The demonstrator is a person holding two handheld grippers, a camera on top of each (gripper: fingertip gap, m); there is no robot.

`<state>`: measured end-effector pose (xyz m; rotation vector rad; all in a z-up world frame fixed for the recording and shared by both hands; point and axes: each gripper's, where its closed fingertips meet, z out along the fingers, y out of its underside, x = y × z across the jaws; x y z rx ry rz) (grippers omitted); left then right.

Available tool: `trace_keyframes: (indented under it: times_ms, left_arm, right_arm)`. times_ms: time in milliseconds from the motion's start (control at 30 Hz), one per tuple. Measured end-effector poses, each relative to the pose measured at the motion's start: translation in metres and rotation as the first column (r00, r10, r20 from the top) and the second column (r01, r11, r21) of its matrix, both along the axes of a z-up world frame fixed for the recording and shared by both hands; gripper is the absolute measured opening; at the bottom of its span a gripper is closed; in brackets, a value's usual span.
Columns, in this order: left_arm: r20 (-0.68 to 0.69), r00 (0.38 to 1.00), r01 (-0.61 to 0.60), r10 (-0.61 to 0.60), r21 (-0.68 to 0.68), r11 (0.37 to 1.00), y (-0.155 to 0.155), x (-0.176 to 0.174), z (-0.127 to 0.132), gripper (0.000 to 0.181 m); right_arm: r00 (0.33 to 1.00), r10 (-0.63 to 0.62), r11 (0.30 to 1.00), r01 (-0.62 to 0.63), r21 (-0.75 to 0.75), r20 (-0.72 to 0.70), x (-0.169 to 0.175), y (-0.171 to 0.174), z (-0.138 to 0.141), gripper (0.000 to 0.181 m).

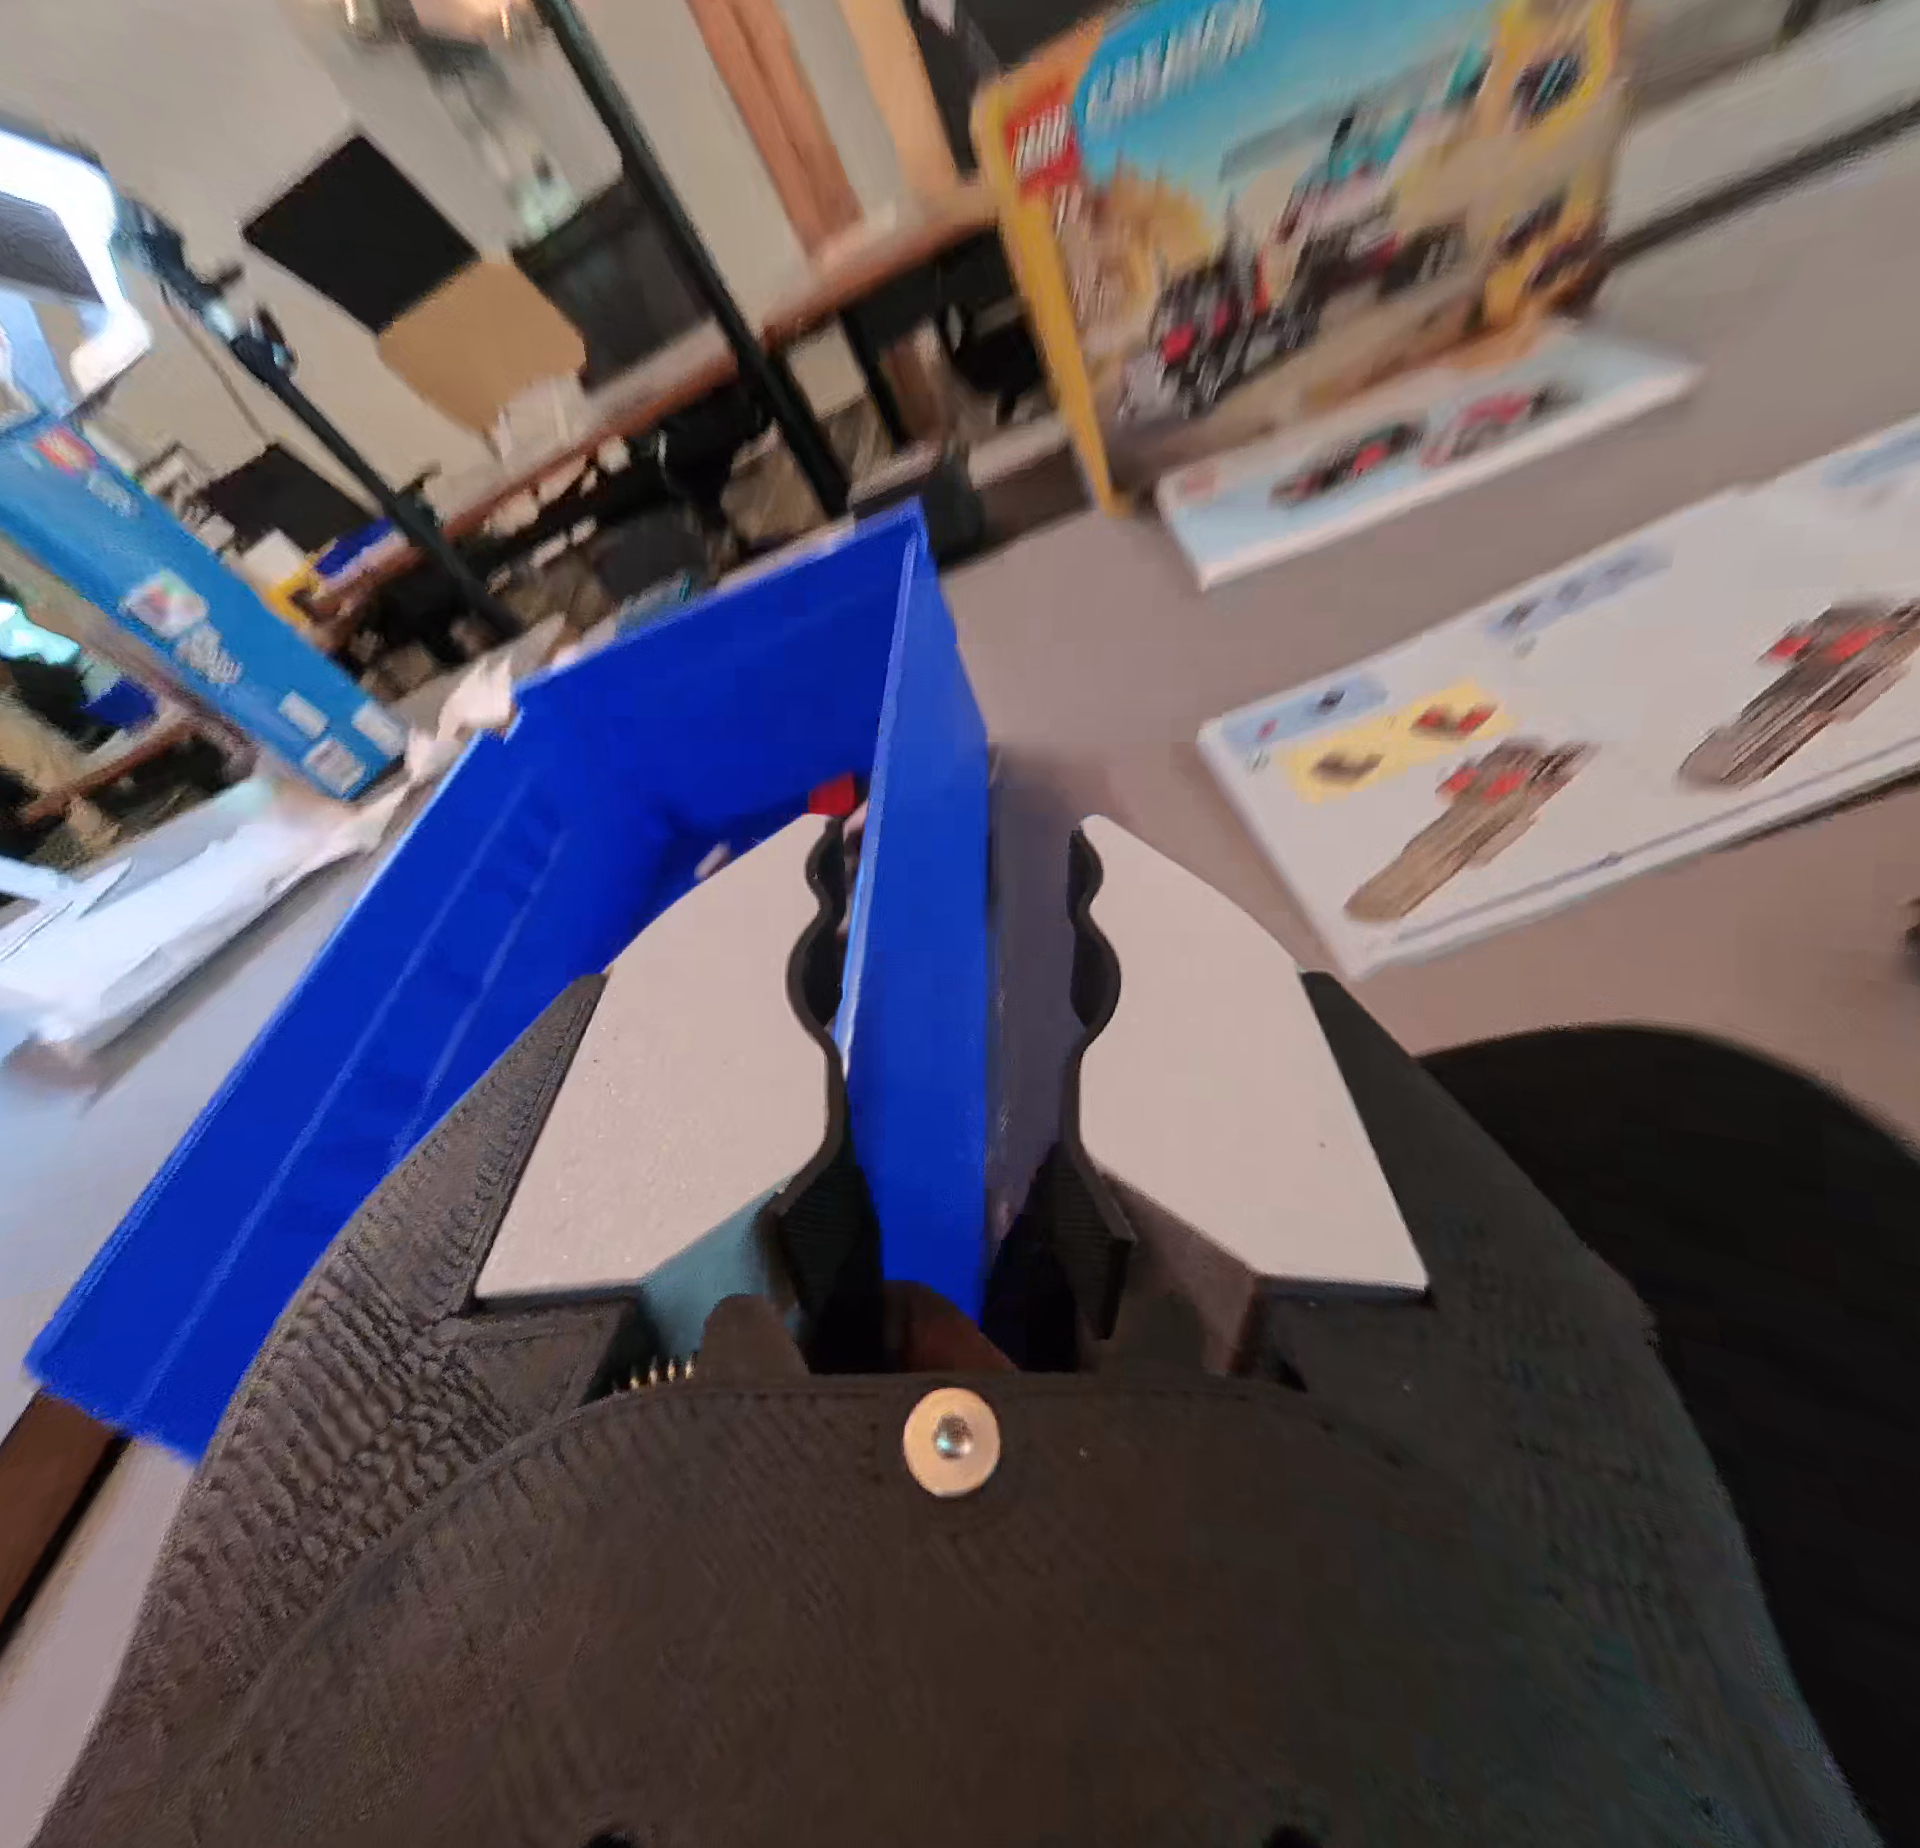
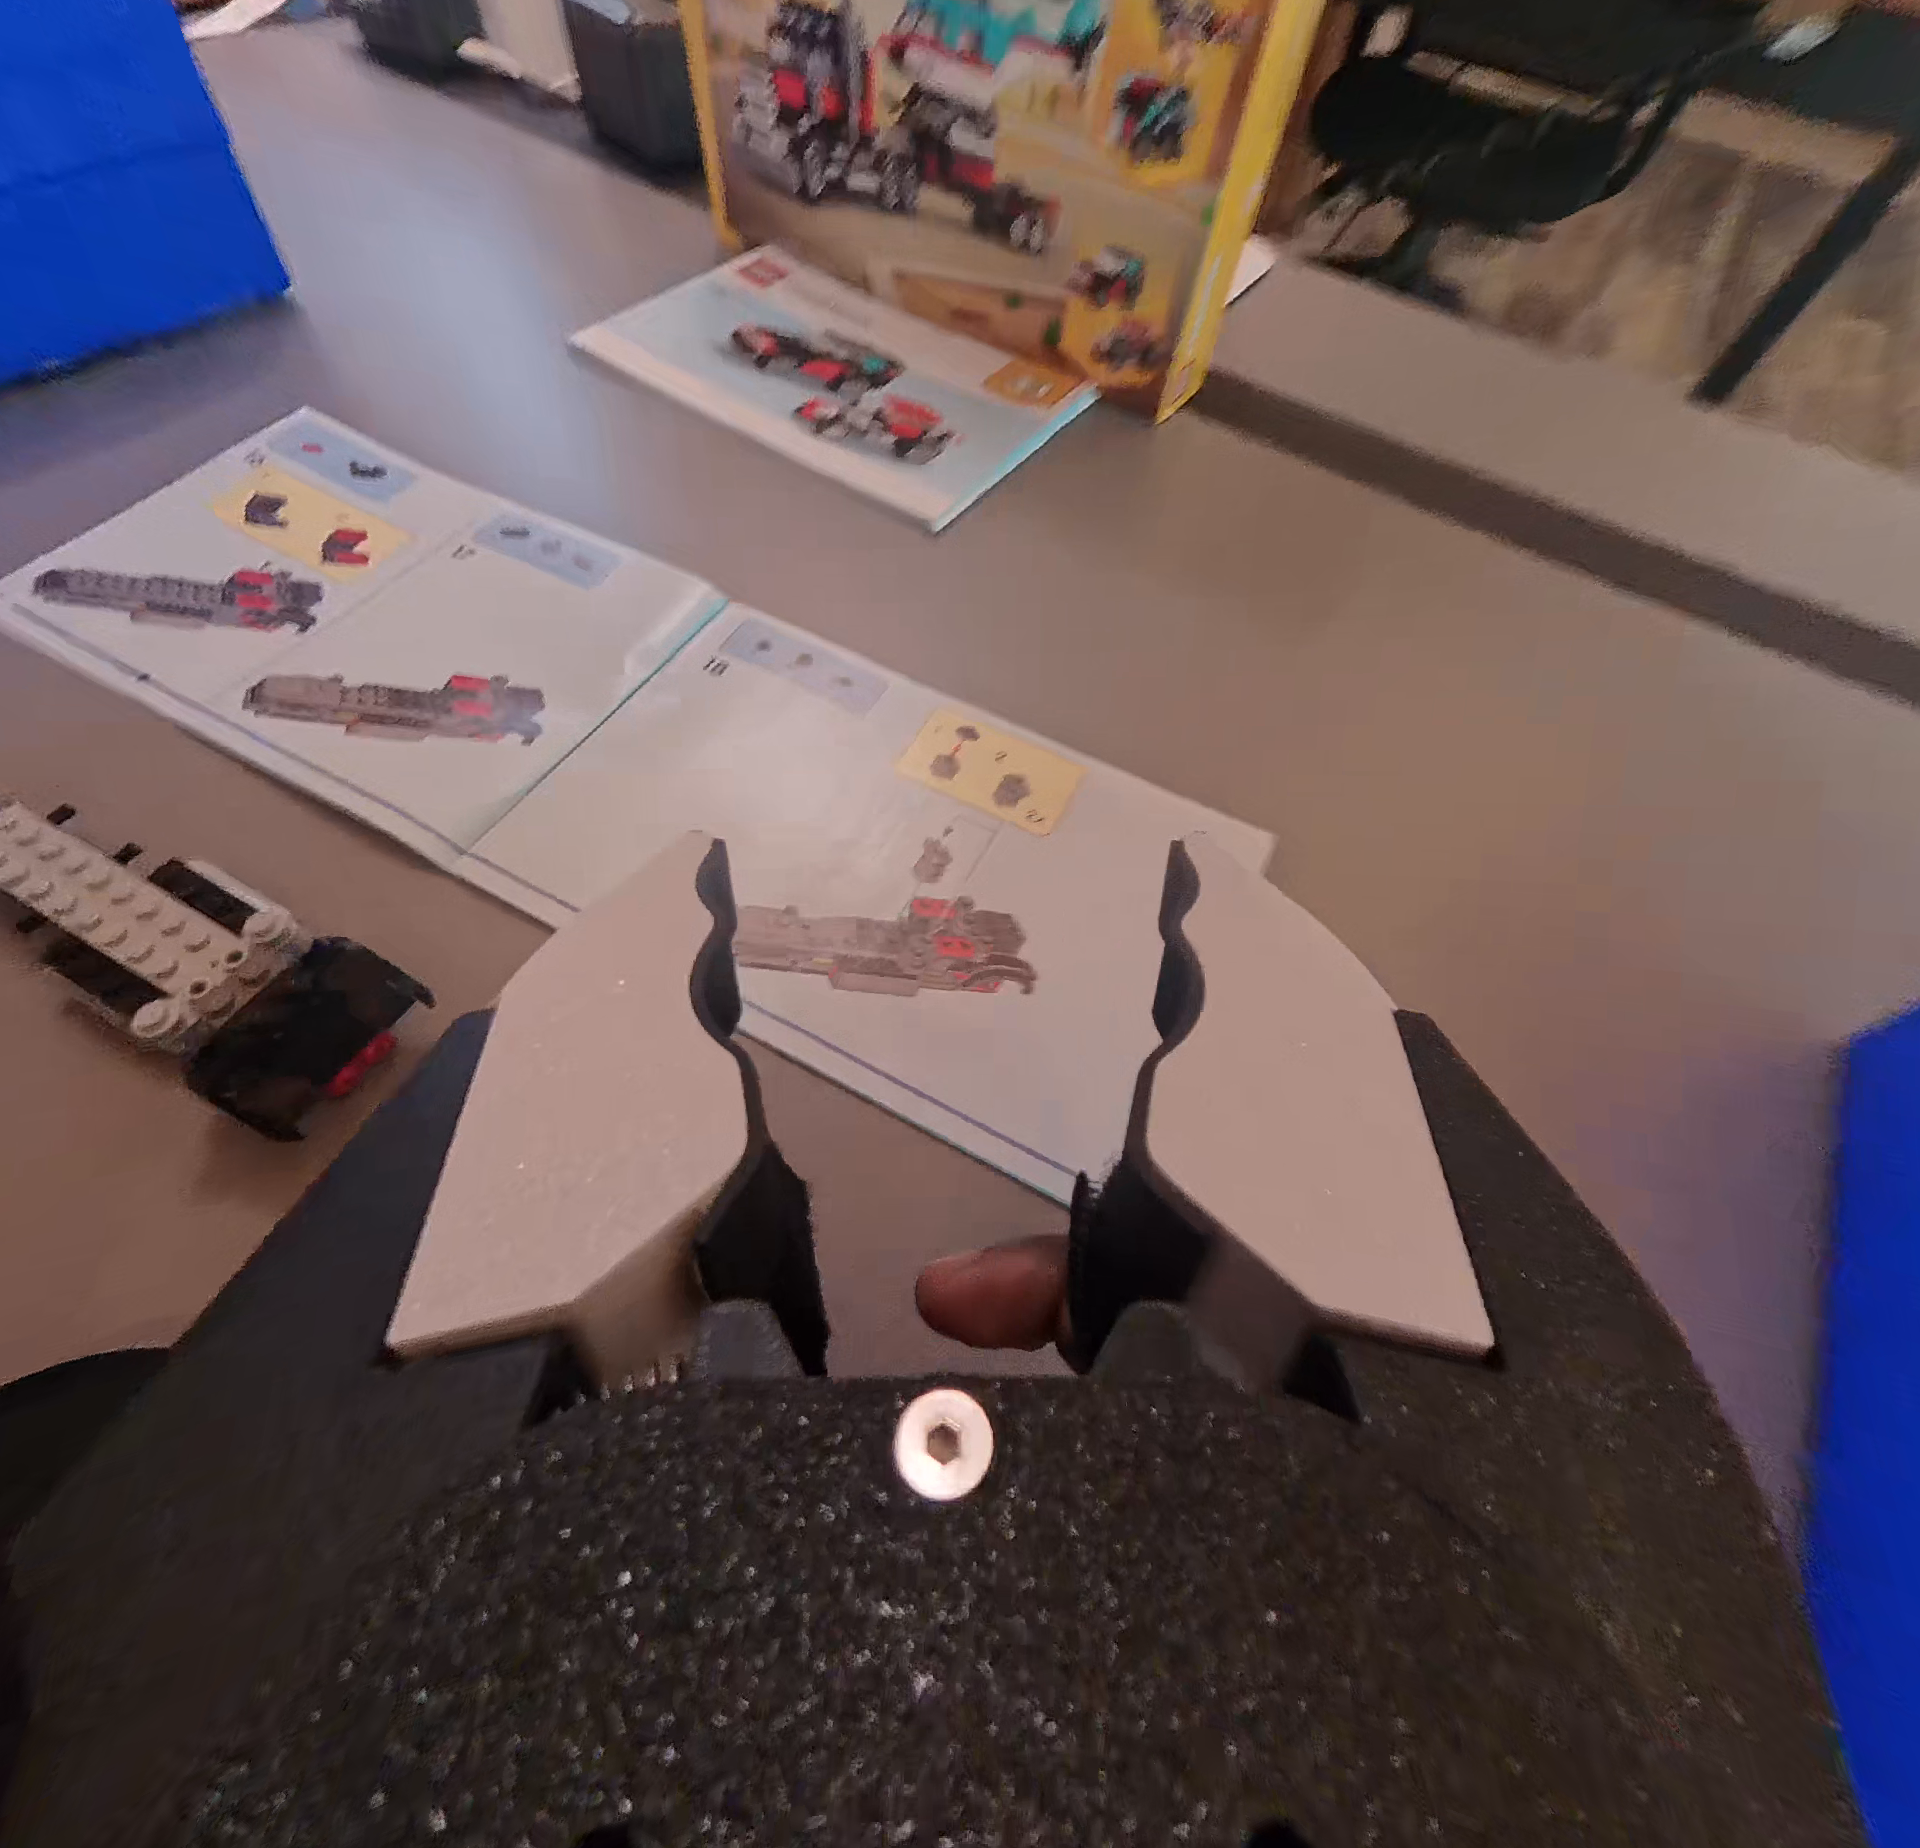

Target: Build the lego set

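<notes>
My left gripper (image 1: 951, 842) straddles the right wall of a blue bin (image 1: 582, 842), one finger inside and one outside, closed on that wall. A small red piece (image 1: 836, 796) shows inside the bin. My right gripper (image 2: 945, 863) is open and empty, held above the open instruction booklet (image 2: 623, 718). A partly built grey and black lego chassis (image 2: 197, 967) with red bits lies on the table to its left. The open booklet also shows in the left wrist view (image 1: 1610, 718).
The lego set box (image 2: 987, 136) stands at the back, with a closed booklet (image 2: 831, 385) in front of it; both show in the left wrist view too, the box (image 1: 1320, 209) and booklet (image 1: 1423, 448). Blue bins (image 2: 104, 157) sit at left and right edge (image 2: 1881, 1383). Another blue box (image 1: 187, 603) lies far left.
</notes>
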<state>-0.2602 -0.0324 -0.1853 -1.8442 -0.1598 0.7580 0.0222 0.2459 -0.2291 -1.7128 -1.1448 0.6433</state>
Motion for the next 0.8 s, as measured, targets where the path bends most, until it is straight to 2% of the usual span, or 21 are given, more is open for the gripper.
trace_keyframes:
  times_ms: [100, 167, 233, 300, 367, 433, 500, 567, 600, 633, 700, 800]
  left_arm:
    - [0.035, 0.985, 0.159, -0.168, 0.181, 0.971, 0.011, 0.023, 0.030, 0.038]
    - [0.113, 0.927, 0.307, -0.357, 0.313, 0.899, 0.022, 0.043, 0.049, 0.038]
    - [0.186, 0.805, 0.424, -0.563, 0.484, 0.766, 0.030, 0.065, 0.076, 0.038]
    - [0.249, 0.660, 0.484, -0.709, 0.581, 0.654, 0.037, 0.081, 0.090, 0.039]
    - [0.338, 0.581, 0.491, -0.741, 0.580, 0.650, 0.047, 0.088, 0.081, 0.039]
    - [0.397, 0.567, 0.506, -0.722, 0.524, 0.685, 0.057, 0.092, 0.065, 0.039]
    - [0.417, 0.584, 0.527, -0.697, 0.458, 0.716, 0.065, 0.096, 0.051, 0.039]
    - [0.413, 0.601, 0.557, -0.684, 0.396, 0.730, 0.071, 0.104, 0.040, 0.039]
    - [0.407, 0.610, 0.573, -0.680, 0.367, 0.733, 0.074, 0.108, 0.037, 0.039]
    - [0.402, 0.619, 0.584, -0.675, 0.338, 0.738, 0.077, 0.111, 0.033, 0.039]
    - [0.384, 0.635, 0.607, -0.670, 0.287, 0.741, 0.084, 0.119, 0.029, 0.039]
    - [0.350, 0.642, 0.642, -0.682, 0.239, 0.728, 0.093, 0.132, 0.029, 0.038]
  right_arm:
    - [0.985, -0.172, 0.979, 0.174, 0.106, -0.029, 0.032, 0.016, 0.030, 0.085]
    - [0.953, -0.303, 0.947, 0.304, 0.100, -0.023, 0.062, 0.028, 0.037, 0.092]
    - [0.907, -0.421, 0.905, 0.419, 0.074, 0.025, 0.095, 0.036, 0.036, 0.097]
    - [0.846, -0.523, 0.851, 0.510, 0.125, 0.108, 0.131, 0.040, 0.032, 0.096]
    - [0.770, -0.593, 0.805, 0.568, 0.172, 0.235, 0.165, 0.040, 0.021, 0.090]
    - [0.716, -0.586, 0.801, 0.581, 0.143, 0.378, 0.189, 0.032, -0.002, 0.088]
    - [0.649, -0.604, 0.776, 0.612, 0.155, 0.463, 0.210, 0.031, -0.016, 0.087]
    - [0.597, -0.632, 0.752, 0.627, 0.204, 0.494, 0.226, 0.034, -0.022, 0.063]
    - [0.582, -0.617, 0.759, 0.618, 0.204, 0.530, 0.229, 0.033, -0.027, 0.036]
    - [0.558, -0.610, 0.761, 0.609, 0.222, 0.563, 0.230, 0.031, -0.028, 0.022]
    - [0.581, -0.533, 0.811, 0.558, 0.176, 0.615, 0.214, 0.020, -0.030, 0.014]
    - [0.672, -0.376, 0.887, 0.461, 0.038, 0.638, 0.175, -0.008, -0.032, 0.014]
